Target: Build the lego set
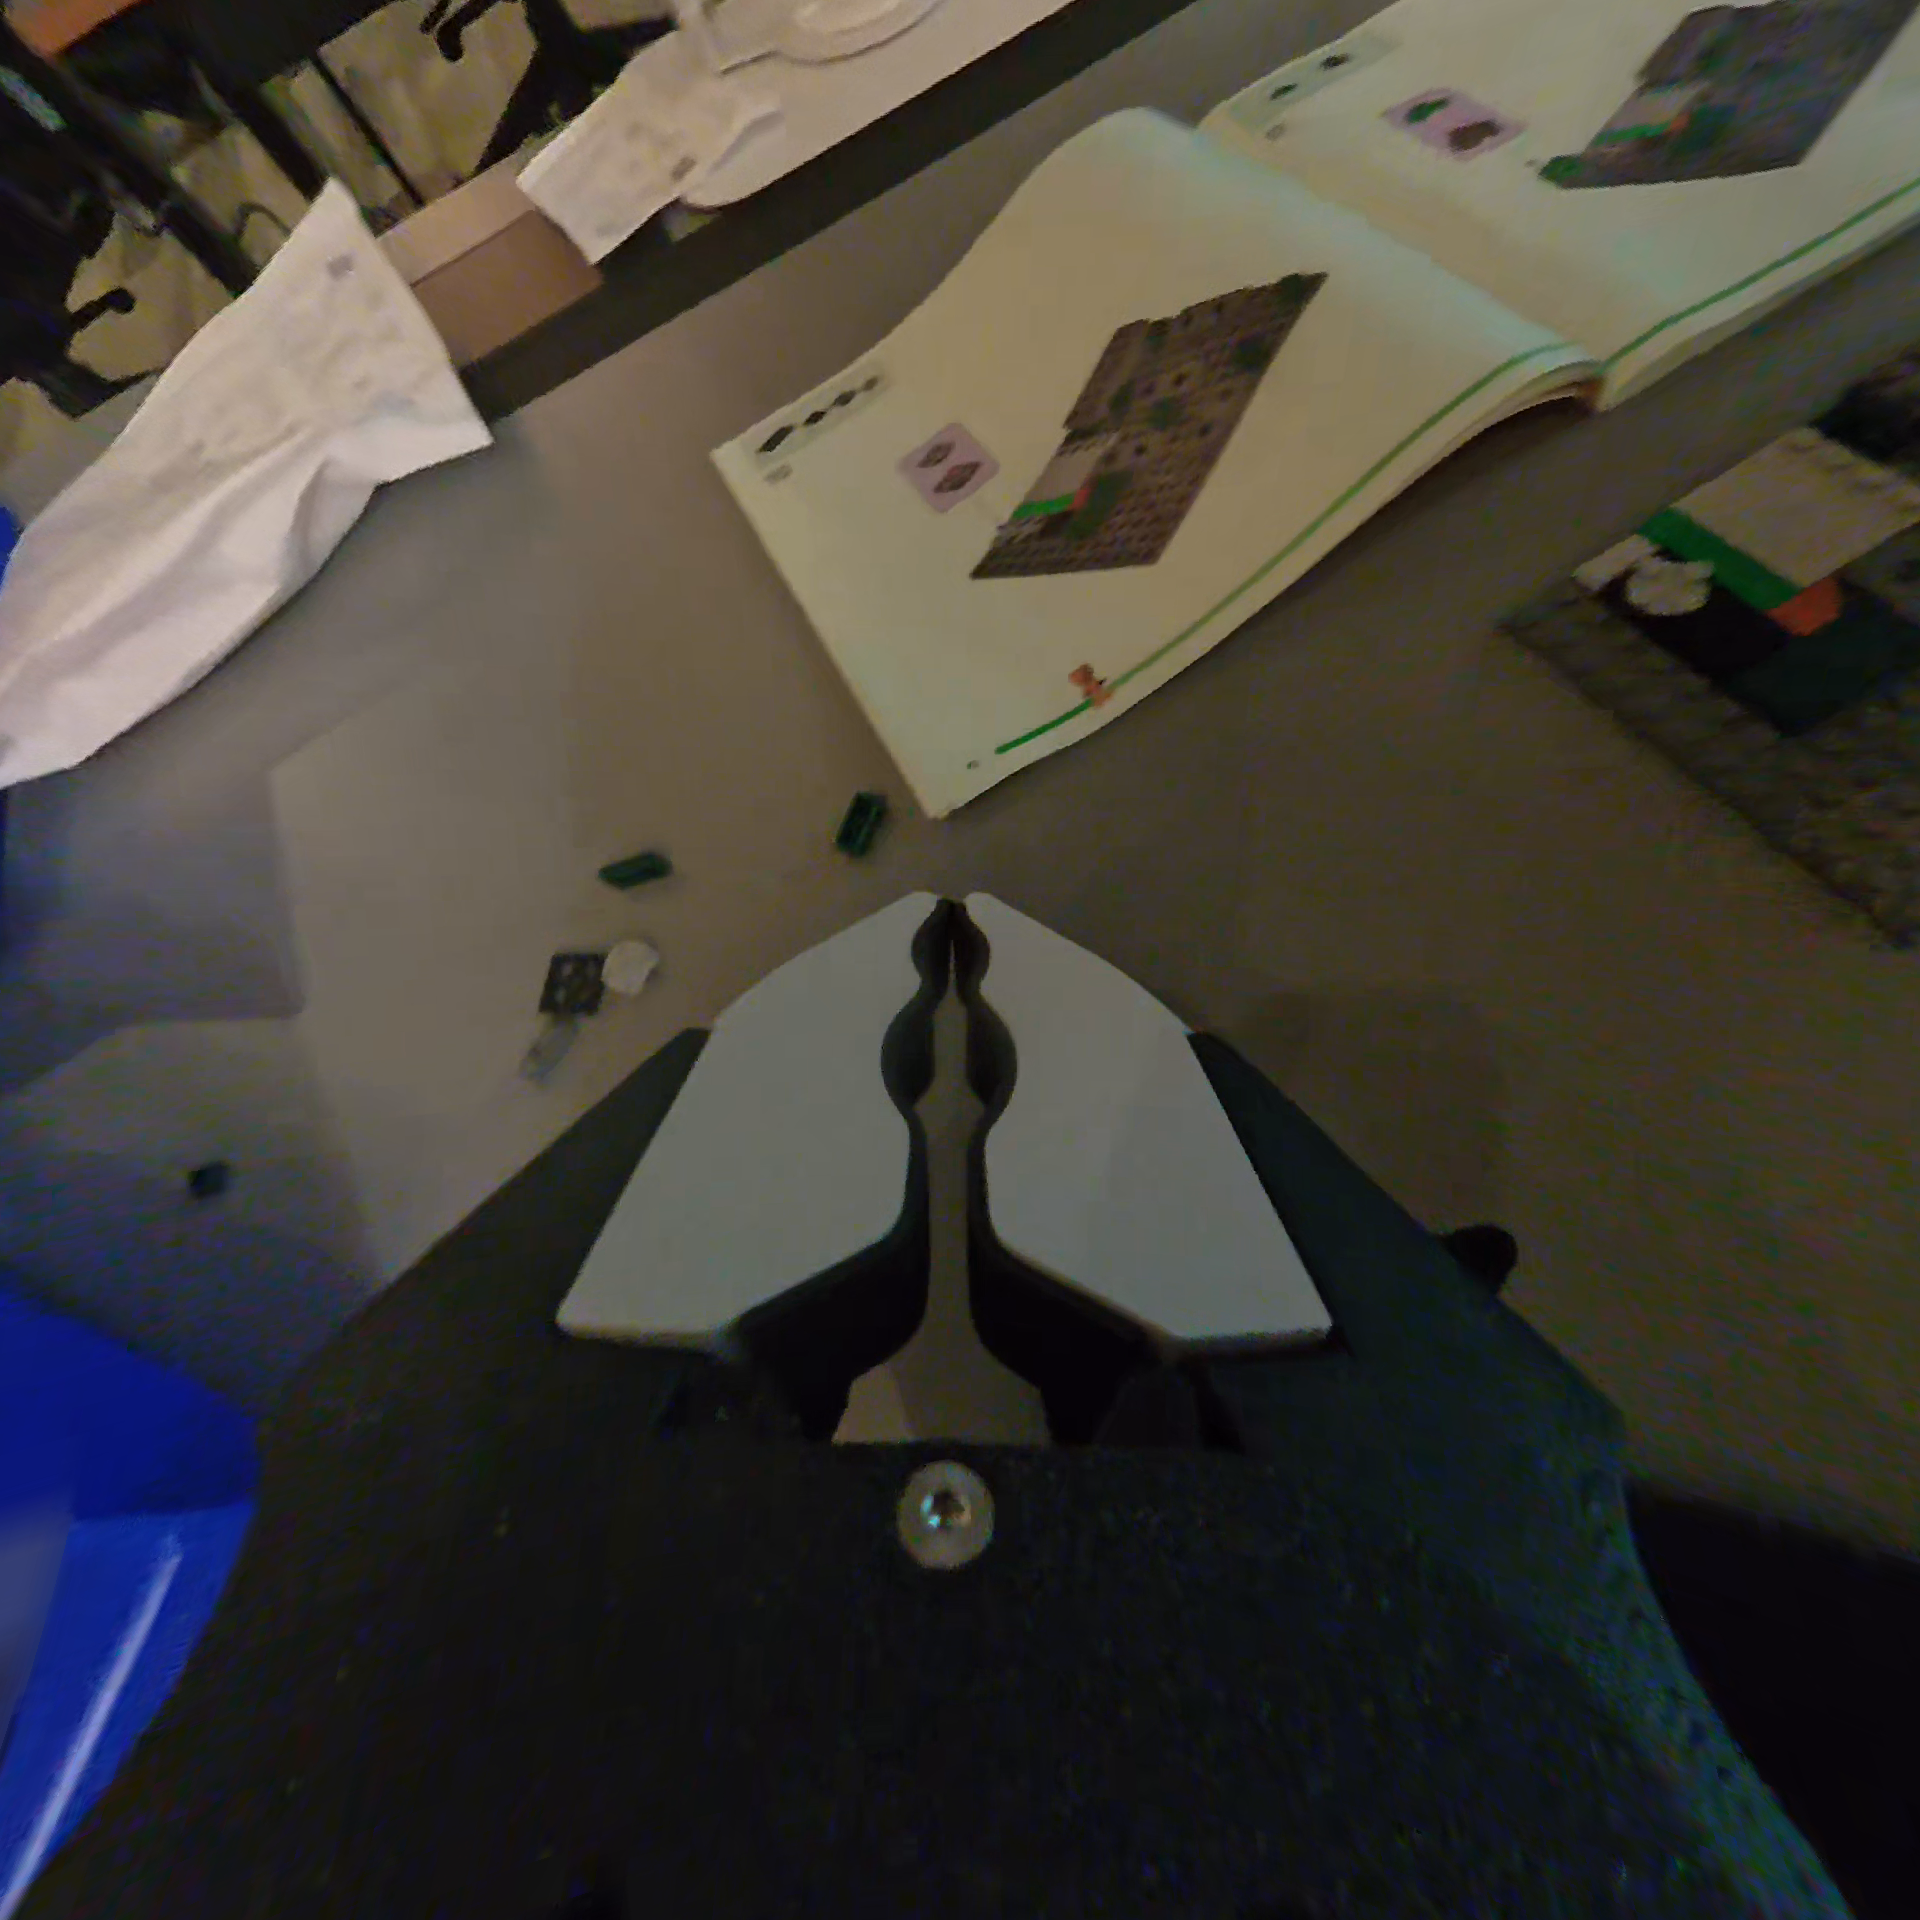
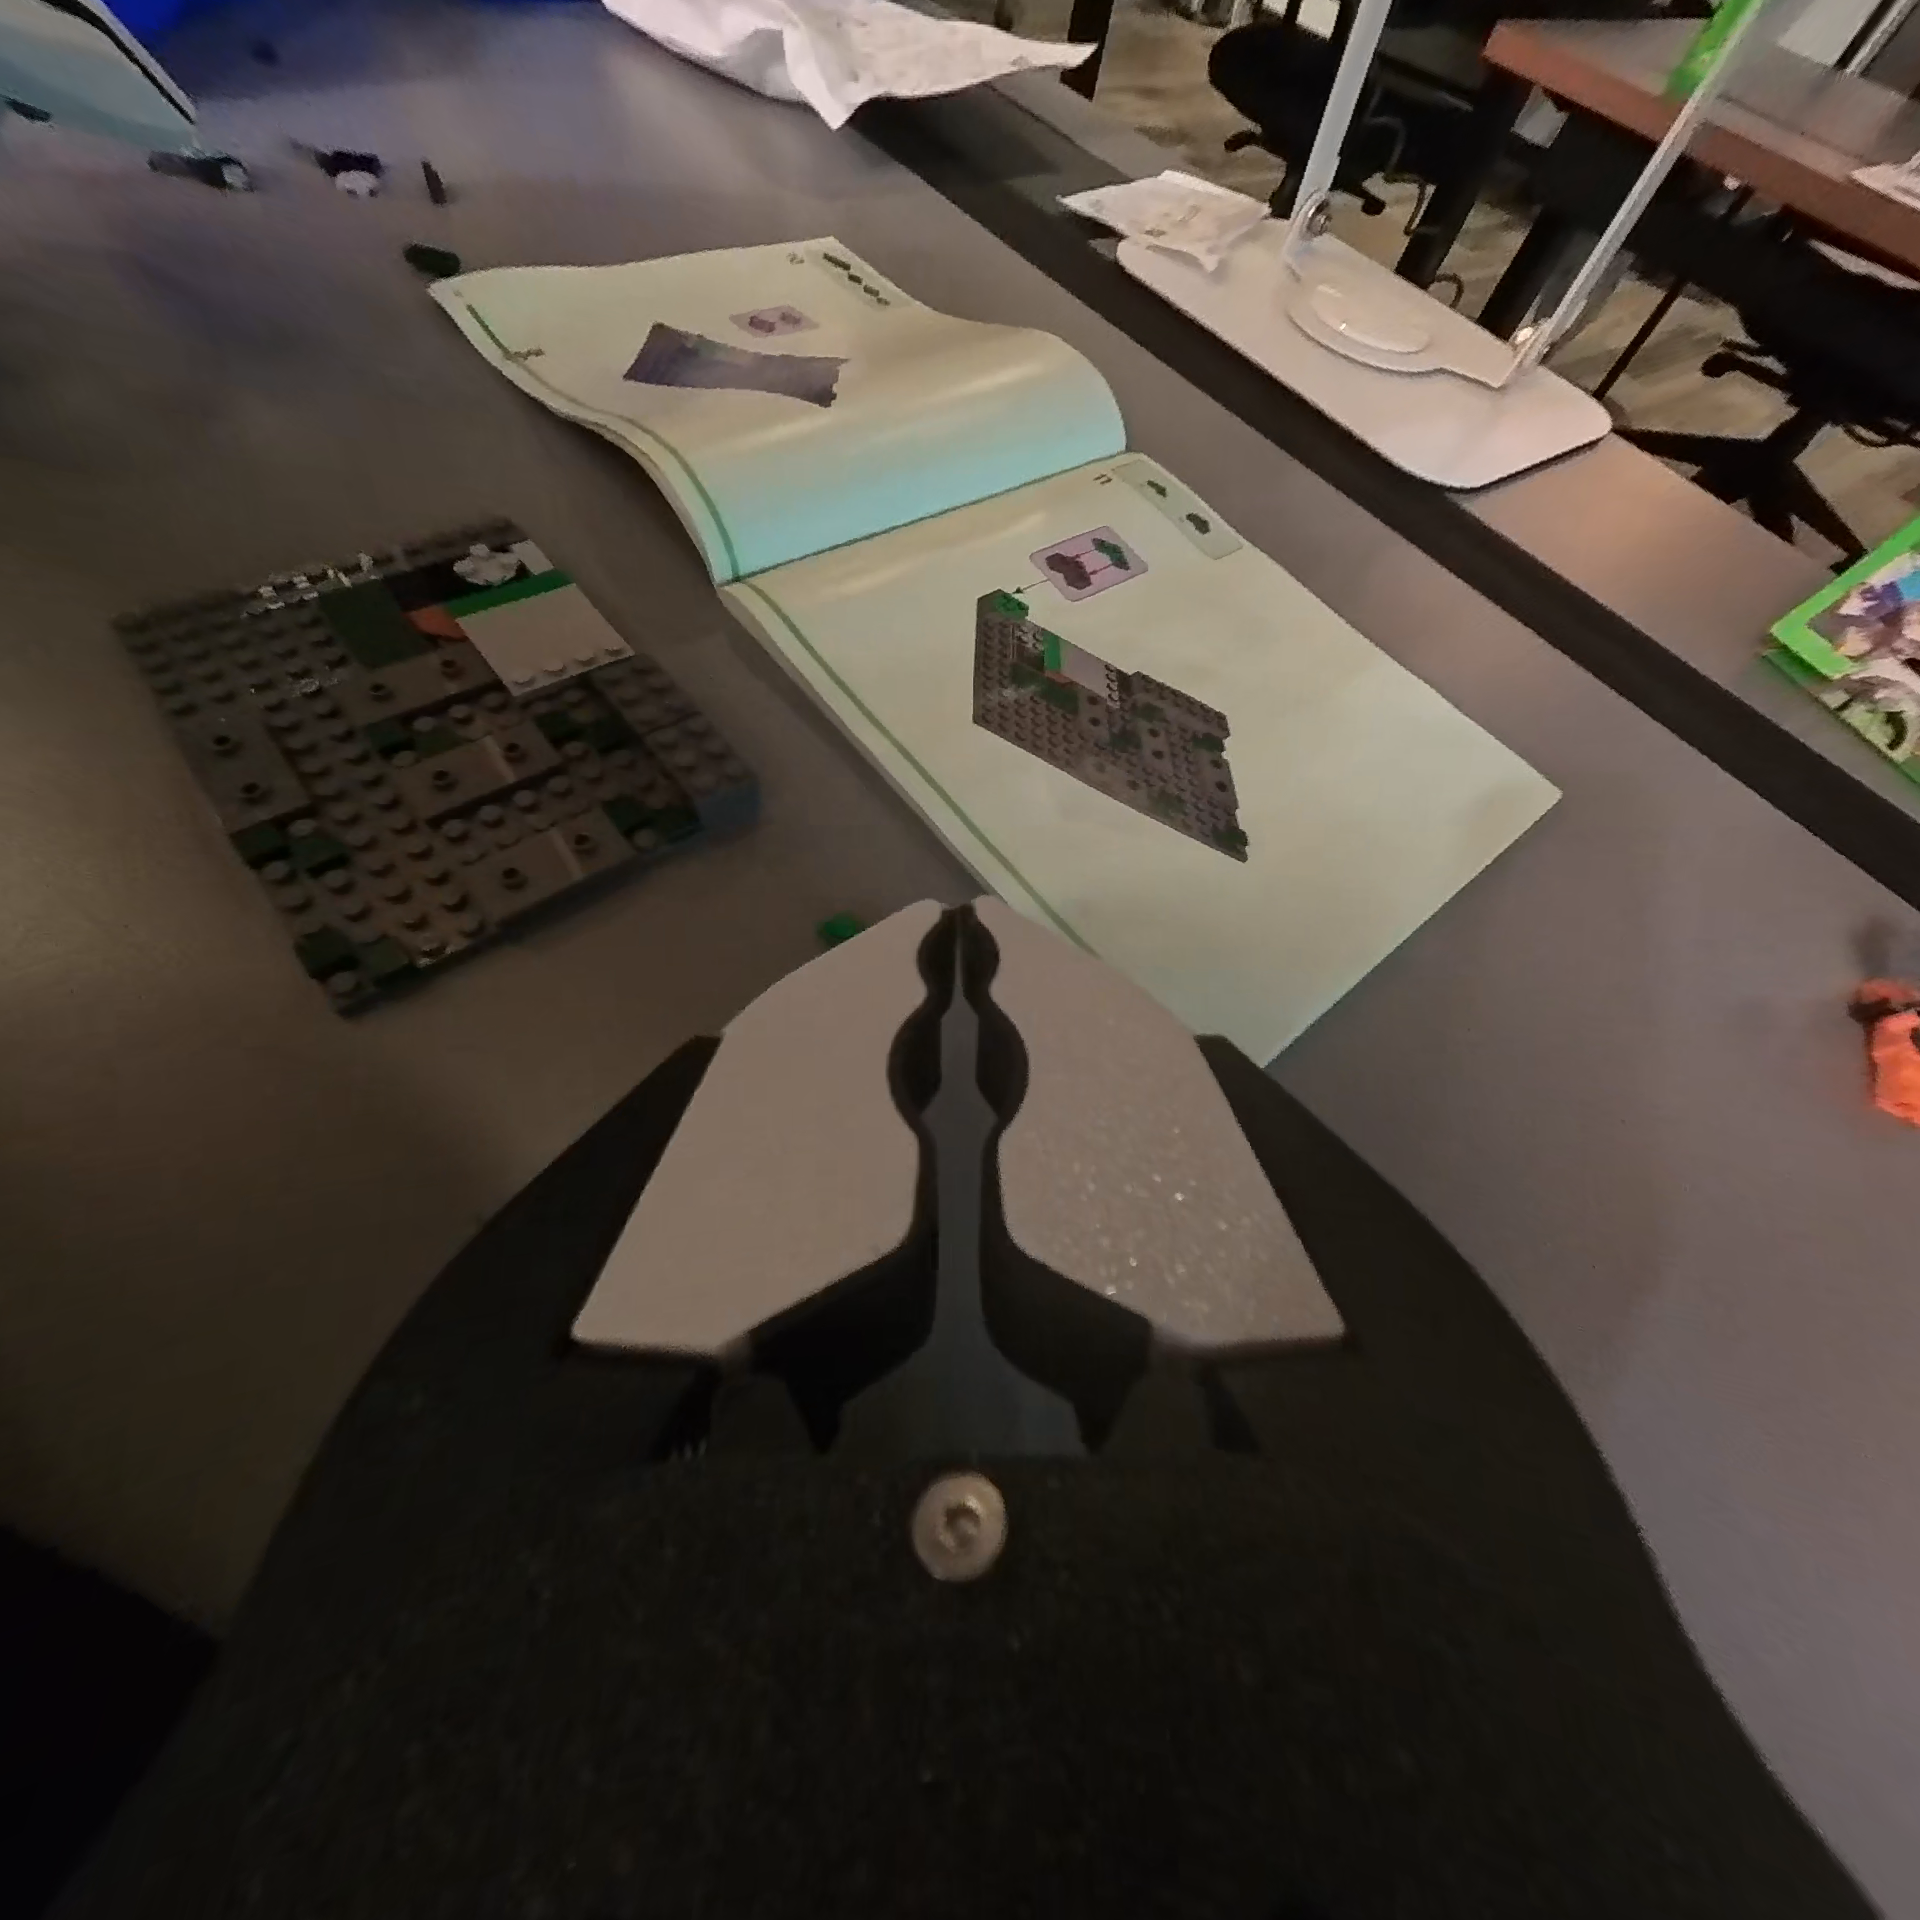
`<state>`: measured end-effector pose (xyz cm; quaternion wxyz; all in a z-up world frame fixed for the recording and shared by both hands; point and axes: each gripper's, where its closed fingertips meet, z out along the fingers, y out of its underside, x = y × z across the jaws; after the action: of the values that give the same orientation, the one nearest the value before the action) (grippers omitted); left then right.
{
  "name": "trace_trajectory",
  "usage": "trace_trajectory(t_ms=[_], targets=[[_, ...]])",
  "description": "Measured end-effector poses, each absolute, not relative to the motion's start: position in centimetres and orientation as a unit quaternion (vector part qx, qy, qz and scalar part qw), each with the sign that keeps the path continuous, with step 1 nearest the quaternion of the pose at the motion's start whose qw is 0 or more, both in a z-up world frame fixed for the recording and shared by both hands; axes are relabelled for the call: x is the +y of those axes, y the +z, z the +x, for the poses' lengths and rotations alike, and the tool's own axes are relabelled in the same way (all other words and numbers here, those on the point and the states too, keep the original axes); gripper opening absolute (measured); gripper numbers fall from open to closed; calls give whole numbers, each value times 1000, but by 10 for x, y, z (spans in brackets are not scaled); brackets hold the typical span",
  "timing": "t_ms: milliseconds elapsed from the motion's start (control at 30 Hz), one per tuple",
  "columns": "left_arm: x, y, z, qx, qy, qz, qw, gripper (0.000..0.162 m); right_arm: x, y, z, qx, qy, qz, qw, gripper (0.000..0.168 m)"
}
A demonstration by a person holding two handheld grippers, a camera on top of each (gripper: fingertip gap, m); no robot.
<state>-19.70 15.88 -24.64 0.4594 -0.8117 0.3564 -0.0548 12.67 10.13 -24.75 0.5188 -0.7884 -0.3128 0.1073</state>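
The grey studded baseplate [image 2: 416, 758] with dark green, white, bright green and orange pieces lies left of the open instruction booklet [image 2: 1039, 644]. It also shows at the right edge of the left wrist view [image 1: 1766, 665]. My right gripper [image 2: 957, 912] is shut and empty above the table, just right of a small green piece [image 2: 837, 927]. My left gripper [image 1: 950, 906] is shut and empty, near two dark green bricks [image 1: 861, 823] [image 1: 634, 870] and a dark square piece with a white round piece [image 1: 597, 979]. The booklet [image 1: 1143, 468] lies ahead of it.
White crumpled paper bags [image 1: 229, 488] lie at the left. A blue bin [image 1: 94, 1507] stands at the lower left. A white lamp base [image 2: 1382, 364] sits on the far table. An orange piece [image 2: 1891, 1049] and a green box [image 2: 1860, 644] are at the right edge. Tip to tip, the grippers are about 35 cm apart. To the orange piece [image 2: 1891, 1049]: right tips about 25 cm, left tips about 55 cm.
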Motion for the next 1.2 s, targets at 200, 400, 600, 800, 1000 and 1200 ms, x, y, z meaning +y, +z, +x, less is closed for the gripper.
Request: trace_trajectory(t_ms=[200, 400, 600, 800, 1000, 1200], targets=[[164, -247, -212, 328, -36, -819, 470, 0, 102, -244, 125, -312, 109, -781, 529, 0], [167, -248, -218, 315, -24, -821, 476, 0, 102, -246, 127, -311, 100, -779, 535, 0], [166, -244, -231, 293, -16, -825, 483, 0, 101, -242, 123, -316, 98, -773, 541, 0], [162, -244, -242, 281, -10, -826, 488, 5, 102, -243, 117, -330, 89, -768, 541, 0], [158, -238, -251, 271, -19, -825, 496, 5, 100, -238, 109, -349, 75, -766, 534, 0], [154, -229, -264, 261, -17, -820, 509, 5, 96, -227, 97, -354, 83, -765, 532, 0]])
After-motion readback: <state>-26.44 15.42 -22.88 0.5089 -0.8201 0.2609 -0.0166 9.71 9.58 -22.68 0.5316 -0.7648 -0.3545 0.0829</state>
